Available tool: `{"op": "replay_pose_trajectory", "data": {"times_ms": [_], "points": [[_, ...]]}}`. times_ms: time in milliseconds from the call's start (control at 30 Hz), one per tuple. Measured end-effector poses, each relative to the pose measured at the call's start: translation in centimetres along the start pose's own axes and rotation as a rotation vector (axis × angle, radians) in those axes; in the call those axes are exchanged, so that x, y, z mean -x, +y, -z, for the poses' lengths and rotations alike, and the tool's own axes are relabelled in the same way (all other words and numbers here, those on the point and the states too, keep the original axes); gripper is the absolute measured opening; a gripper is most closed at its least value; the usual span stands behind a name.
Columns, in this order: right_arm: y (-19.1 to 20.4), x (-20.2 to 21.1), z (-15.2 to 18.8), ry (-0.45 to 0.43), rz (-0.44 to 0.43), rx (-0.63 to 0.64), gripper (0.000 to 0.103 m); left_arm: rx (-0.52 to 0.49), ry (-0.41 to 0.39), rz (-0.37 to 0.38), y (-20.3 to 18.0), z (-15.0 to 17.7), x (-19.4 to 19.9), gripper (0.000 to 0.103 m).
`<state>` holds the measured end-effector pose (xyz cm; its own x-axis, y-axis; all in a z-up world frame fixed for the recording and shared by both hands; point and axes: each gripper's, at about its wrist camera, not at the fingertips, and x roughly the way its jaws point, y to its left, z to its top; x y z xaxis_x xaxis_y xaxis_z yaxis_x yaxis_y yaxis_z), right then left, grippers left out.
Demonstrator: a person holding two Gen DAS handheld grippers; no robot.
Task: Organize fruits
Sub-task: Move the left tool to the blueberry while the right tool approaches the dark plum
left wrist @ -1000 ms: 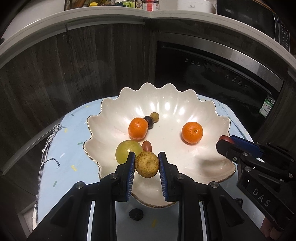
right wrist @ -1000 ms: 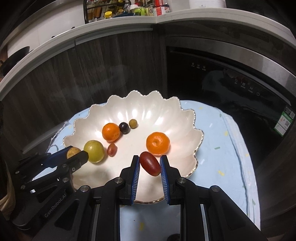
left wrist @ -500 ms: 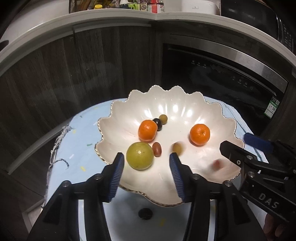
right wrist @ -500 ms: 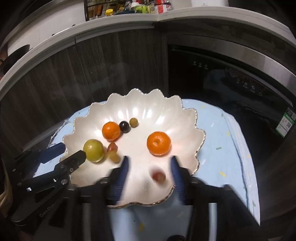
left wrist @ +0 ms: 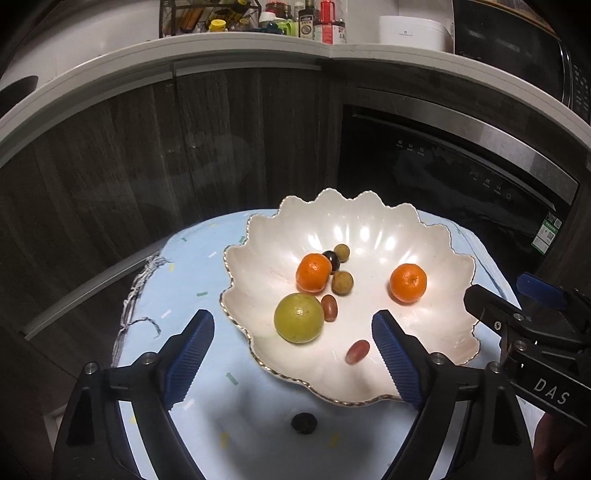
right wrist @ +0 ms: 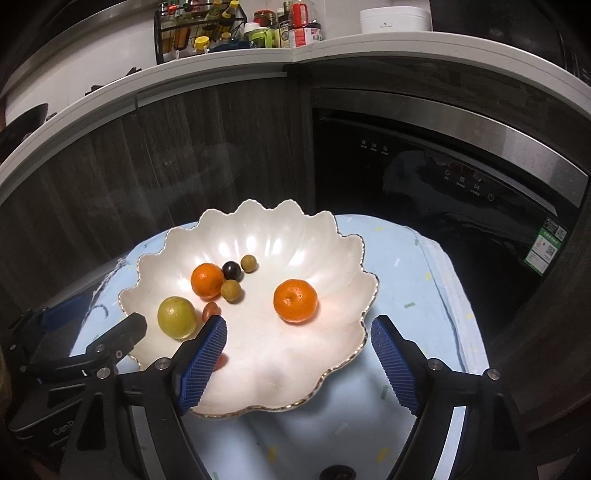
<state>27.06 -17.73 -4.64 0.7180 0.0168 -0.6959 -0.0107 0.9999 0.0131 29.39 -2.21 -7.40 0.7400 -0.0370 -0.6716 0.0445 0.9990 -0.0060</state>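
Observation:
A white scalloped bowl (left wrist: pixel 369 221) (right wrist: pixel 266 221) sits on a light blue cloth. In it lie two oranges (left wrist: pixel 313 272) (left wrist: pixel 408 283), a green fruit (left wrist: pixel 298 322), a brown round fruit (left wrist: pixel 341 282), a dark grape (left wrist: pixel 332 259), a small olive-coloured fruit (left wrist: pixel 342 253) and two red grapes (left wrist: pixel 329 307) (left wrist: pixel 357 351). My left gripper (left wrist: pixel 293 354) is open and empty above the bowl's near rim. My right gripper (right wrist: pixel 298 360) is open and empty above the bowl's near right part; its left finger hides most of one red grape (right wrist: pixel 221 362).
A small dark item (left wrist: pixel 303 422) lies on the blue cloth (left wrist: pixel 184 258) in front of the bowl. Dark wood cabinets and a black built-in appliance (right wrist: pixel 443 177) stand behind. A white counter above carries bottles and a rack (right wrist: pixel 199 29).
Both grippers opened and pulled back. The brown fruit left my left gripper and rolled beside the left orange. The red grape left my right gripper and lies in the bowl's near part.

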Motion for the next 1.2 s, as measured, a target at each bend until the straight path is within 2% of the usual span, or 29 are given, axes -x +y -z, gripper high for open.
{"op": "replay_pose_trajectory", "data": {"times_ms": [367,600,1033,1200], "points": [[0.0,2.6,0.4,-0.031,0.030,-0.010,0.081,-0.007,-0.040,0.001,0.3,0.1,2.7,0.094],[-1.2,4.3,1.1,-0.051,0.098,-0.089,0.081,-0.036,-0.060,0.009,0.3,0.5,4.1,0.094],[-1.7,6.3,4.8,-0.044,0.171,-0.134,0.081,-0.099,-0.069,0.069,-0.4,3.2,4.9,0.095],[-1.4,6.6,6.2,-0.045,0.187,-0.122,0.081,-0.143,-0.086,0.067,-0.6,4.2,4.9,0.097]]}}
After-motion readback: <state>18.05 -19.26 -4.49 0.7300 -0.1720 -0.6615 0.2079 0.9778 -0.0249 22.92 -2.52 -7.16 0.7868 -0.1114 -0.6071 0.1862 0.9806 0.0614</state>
